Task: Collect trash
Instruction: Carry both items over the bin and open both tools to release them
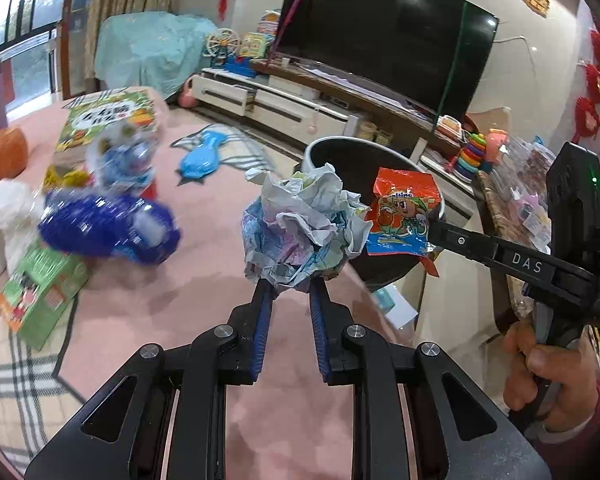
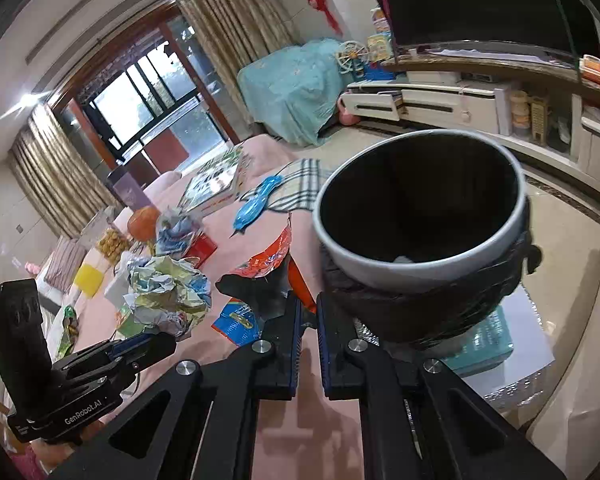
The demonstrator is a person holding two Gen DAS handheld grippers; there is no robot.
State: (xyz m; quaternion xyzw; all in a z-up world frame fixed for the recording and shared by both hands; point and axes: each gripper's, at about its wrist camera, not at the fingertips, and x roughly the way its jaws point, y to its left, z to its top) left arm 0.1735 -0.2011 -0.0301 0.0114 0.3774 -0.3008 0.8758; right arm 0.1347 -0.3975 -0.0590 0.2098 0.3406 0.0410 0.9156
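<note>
My left gripper is shut on a crumpled paper ball, held above the pink table just left of the bin; the ball also shows in the right wrist view. My right gripper is shut on an orange snack wrapper, also seen in the left wrist view at the bin's near rim. The grey trash bin with a black liner stands open right of the table edge; it shows in the left wrist view too.
On the pink table lie a blue plastic bag, a green box, a picture book, an orange fruit and a red box. A blue toy lies on the floor. A TV stand runs behind.
</note>
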